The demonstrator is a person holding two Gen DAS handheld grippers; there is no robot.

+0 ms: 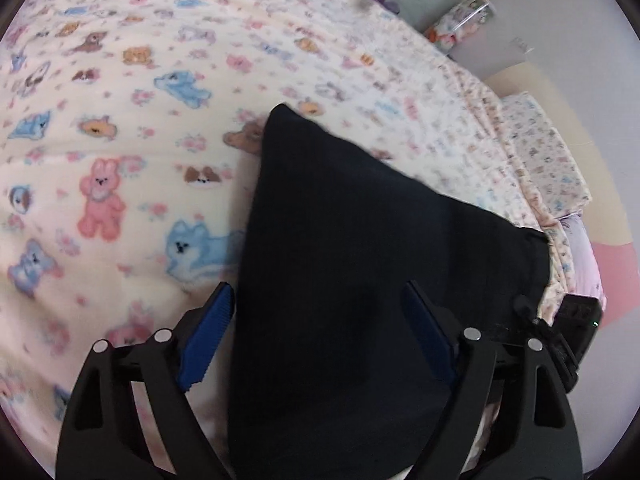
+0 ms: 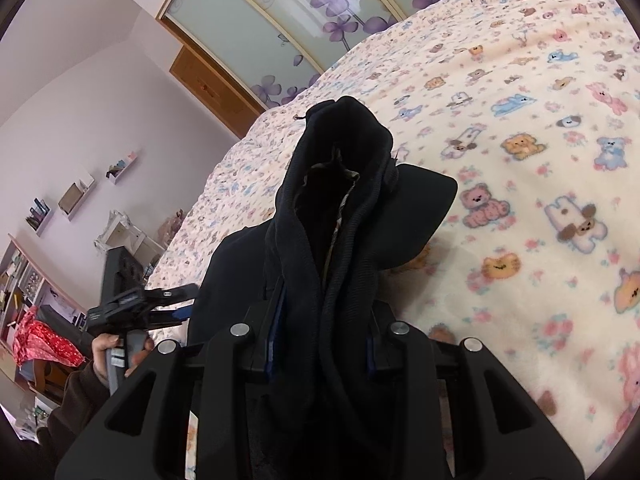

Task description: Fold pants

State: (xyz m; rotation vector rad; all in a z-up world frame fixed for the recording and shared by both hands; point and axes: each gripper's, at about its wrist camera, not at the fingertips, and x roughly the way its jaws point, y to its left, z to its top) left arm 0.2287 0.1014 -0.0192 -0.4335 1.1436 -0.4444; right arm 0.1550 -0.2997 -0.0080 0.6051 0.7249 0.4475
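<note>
— Two hand-held grippers in play. Left hand-held gripper (image 1: 320,320): released, blue pads (image 1: 208,336) spread wide, one over the blanket and one over the pants (image 1: 360,260), neither seen pressing the cloth. In the right wrist view it sits at the far left, gripped by a hand (image 2: 120,354) in a dark sleeve (image 2: 76,396).

— And the pants?

— Dark, folded, flat on the animal-print blanket (image 1: 120,140) covering the bed.

— Right side?

— Right hand-held gripper (image 2: 320,344): clenched on a bunched edge of the pants, the cloth humped up ahead of its fingers. Wardrobe doors (image 2: 304,12) with purple flowers stand beyond the bed.
</note>
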